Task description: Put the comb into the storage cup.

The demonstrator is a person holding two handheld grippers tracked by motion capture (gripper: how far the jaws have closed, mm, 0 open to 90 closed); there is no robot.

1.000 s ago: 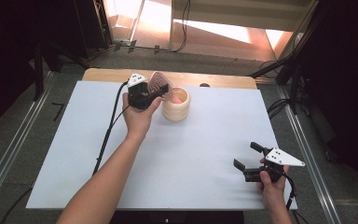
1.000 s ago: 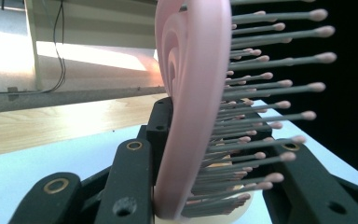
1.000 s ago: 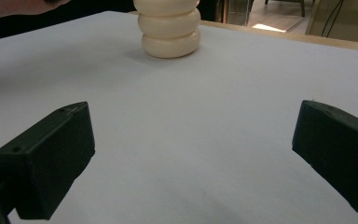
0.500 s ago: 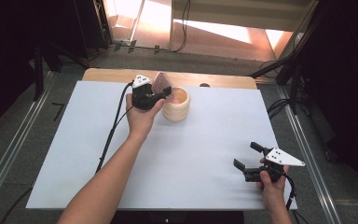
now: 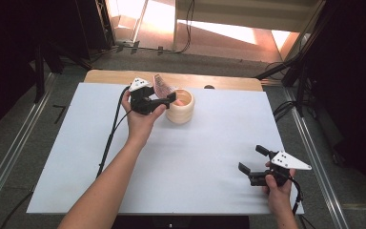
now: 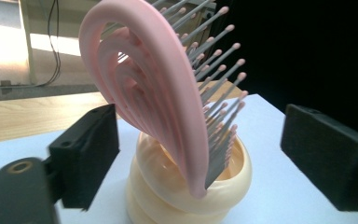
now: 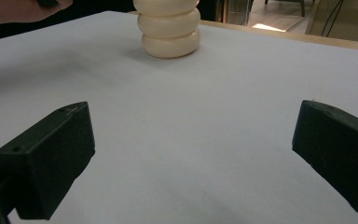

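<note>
Step looks like the release: pink hairbrush stands handle-down in the cream ribbed cup at the far side of the white table, and the left gripper has just been opening, jaws now wide and clear of the brush on both sides. Next move prob. calls for backing the left gripper straight off w/o clipping the bristles or tipping the cup. Right gripper sits near the front right edge, jaws wide, nothing in them.
</note>
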